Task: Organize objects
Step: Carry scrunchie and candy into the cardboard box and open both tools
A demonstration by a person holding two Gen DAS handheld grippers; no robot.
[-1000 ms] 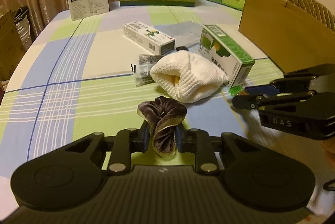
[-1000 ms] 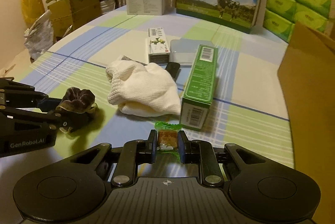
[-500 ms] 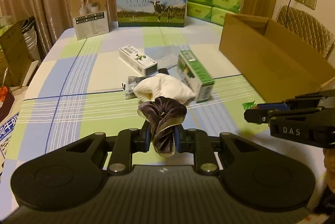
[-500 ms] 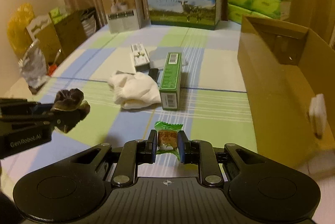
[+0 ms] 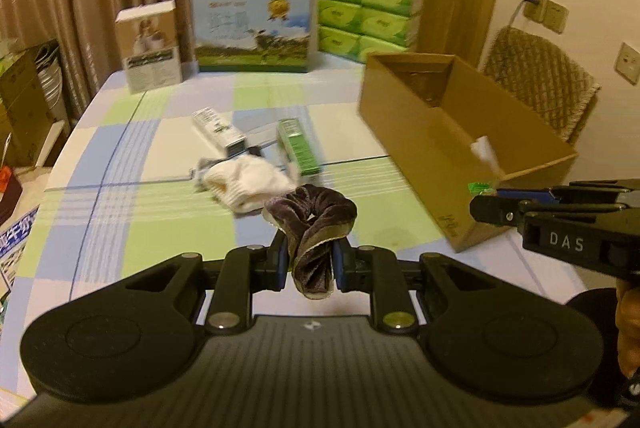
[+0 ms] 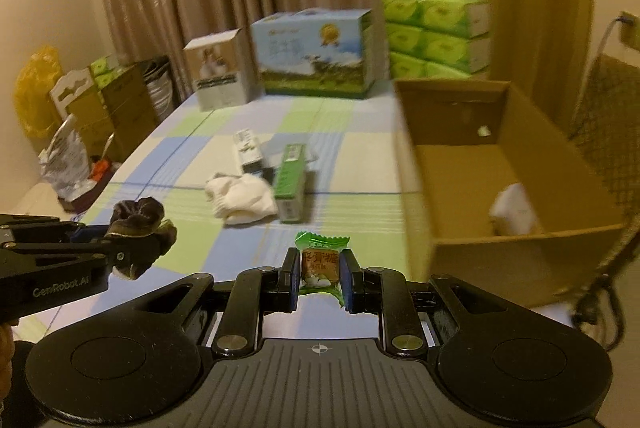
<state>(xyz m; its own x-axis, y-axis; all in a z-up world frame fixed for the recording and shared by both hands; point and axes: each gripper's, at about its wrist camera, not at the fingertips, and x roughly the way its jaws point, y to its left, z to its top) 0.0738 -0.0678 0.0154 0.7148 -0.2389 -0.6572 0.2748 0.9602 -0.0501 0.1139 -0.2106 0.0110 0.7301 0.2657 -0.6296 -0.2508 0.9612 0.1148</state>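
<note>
Curtains hang behind a surface [image 5: 120,195] covered in a blue, green and white checked cloth. Both tools are held level above its near edge, pointing toward the far end.

From the left wrist, the left hand-held gripper [image 5: 310,262] is clamped on a dark velvet scrunchie [image 5: 314,224], which bulges above the fingers and hangs a little below them. At 3 o'clock the right hand-held gripper [image 5: 486,201] reaches in from the side, its body lettered "DAS", with a green candy [image 5: 480,186] showing at its tip.

From the right wrist, the right hand-held gripper [image 6: 320,270] is pinched on the candy [image 6: 321,260]; its orange label carries Chinese characters too small to read surely. At 9 o'clock the left tool's body reads "GenRobot.AI", the scrunchie [image 6: 140,228] in its tip.

Toward 12 o'clock lie a white sock [image 5: 248,183], a green carton [image 5: 300,147] and a white carton [image 5: 220,133]. At 2 o'clock stands an open box [image 5: 420,131] with something white inside. At the far end are a milk case [image 5: 252,27], blurred, and tissue packs [image 5: 368,13].
</note>
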